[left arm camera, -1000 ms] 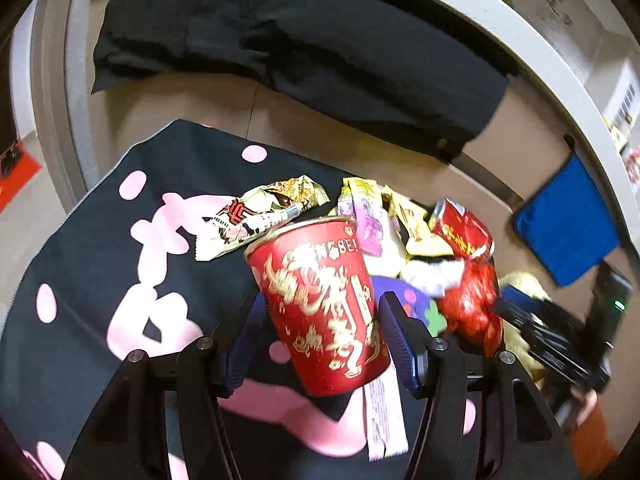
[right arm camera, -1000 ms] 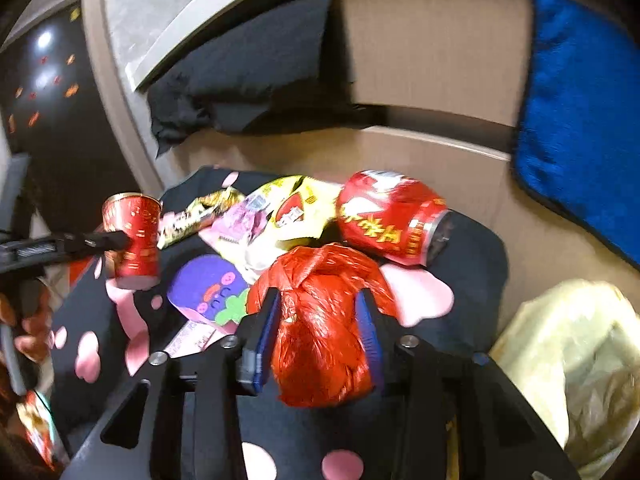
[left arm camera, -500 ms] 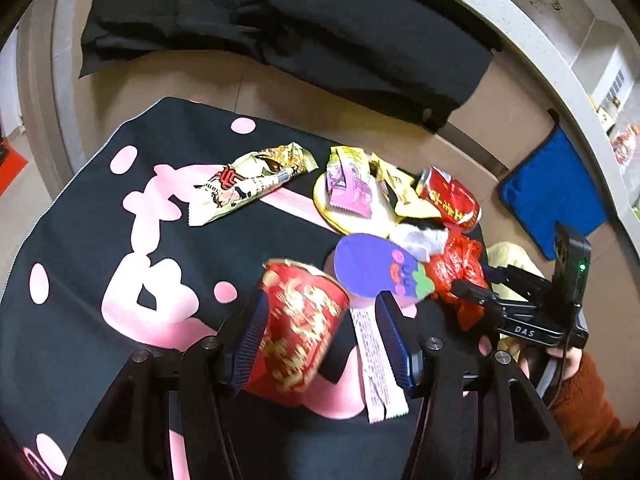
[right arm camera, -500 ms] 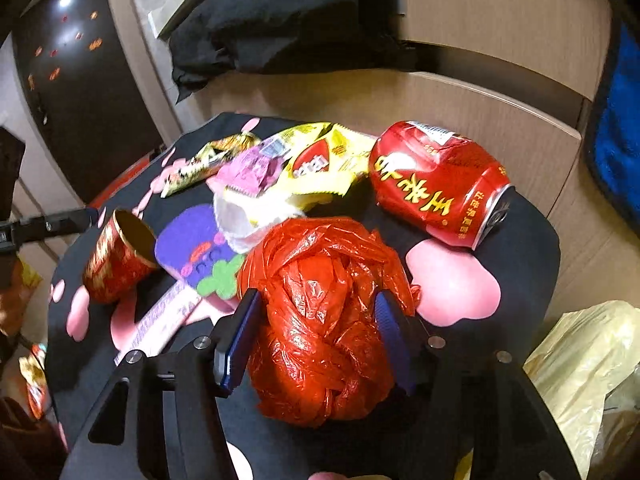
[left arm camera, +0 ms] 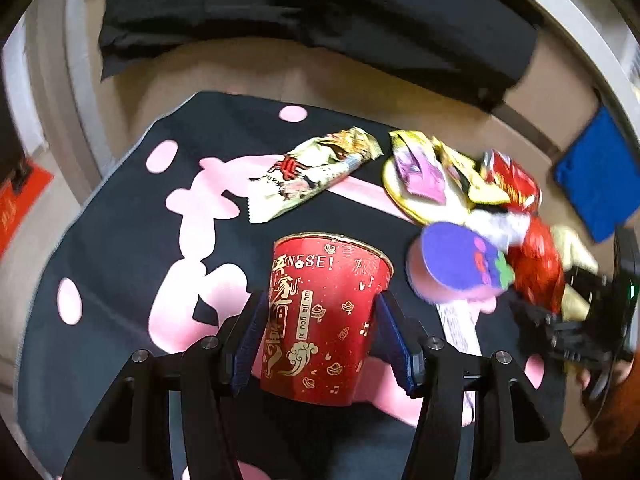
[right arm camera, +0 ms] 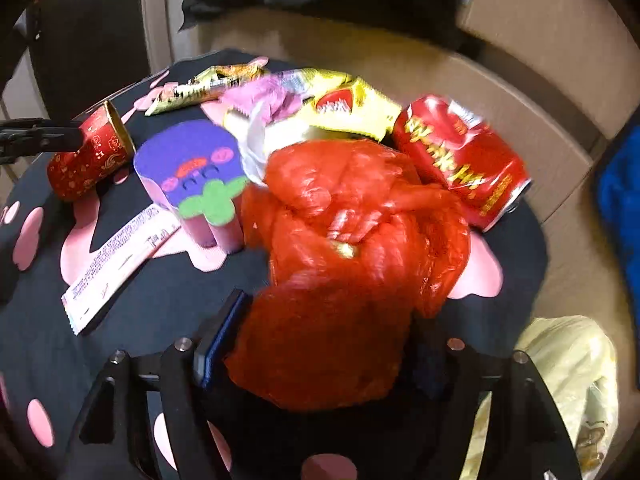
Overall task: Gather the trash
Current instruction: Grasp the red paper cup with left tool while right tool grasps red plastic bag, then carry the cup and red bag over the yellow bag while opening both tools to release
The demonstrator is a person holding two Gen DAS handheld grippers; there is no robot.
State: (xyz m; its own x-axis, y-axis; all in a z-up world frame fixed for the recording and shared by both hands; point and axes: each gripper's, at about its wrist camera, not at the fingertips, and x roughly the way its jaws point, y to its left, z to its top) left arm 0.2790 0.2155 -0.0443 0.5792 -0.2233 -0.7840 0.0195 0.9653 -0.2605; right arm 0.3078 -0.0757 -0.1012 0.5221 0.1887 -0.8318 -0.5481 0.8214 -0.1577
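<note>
**Cup and bag both gripped**

While the left gripper (left arm camera: 320, 336) clamps one red paper cup (left arm camera: 320, 320) lettered "NESE!", the right gripper (right arm camera: 320, 344) squeezes one red plastic bag (right arm camera: 344, 264). Ahead of the right gripper lie one red can (right arm camera: 460, 160), a purple card (right arm camera: 192, 164), a paper strip (right arm camera: 116, 264) and several wrappers (right arm camera: 340, 108) on a black-and-pink cloth (right arm camera: 48, 340); a yellowish bag (right arm camera: 560, 380) sits right.

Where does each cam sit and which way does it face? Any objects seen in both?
Left wrist: on the left gripper, facing forward over the black-and-pink cloth; its fingers flank the red paper cup.
Right wrist: on the right gripper, facing the trash pile; its fingers surround the red plastic bag.
Shared: cup, bag, red can, purple carton, each other's gripper.
</note>
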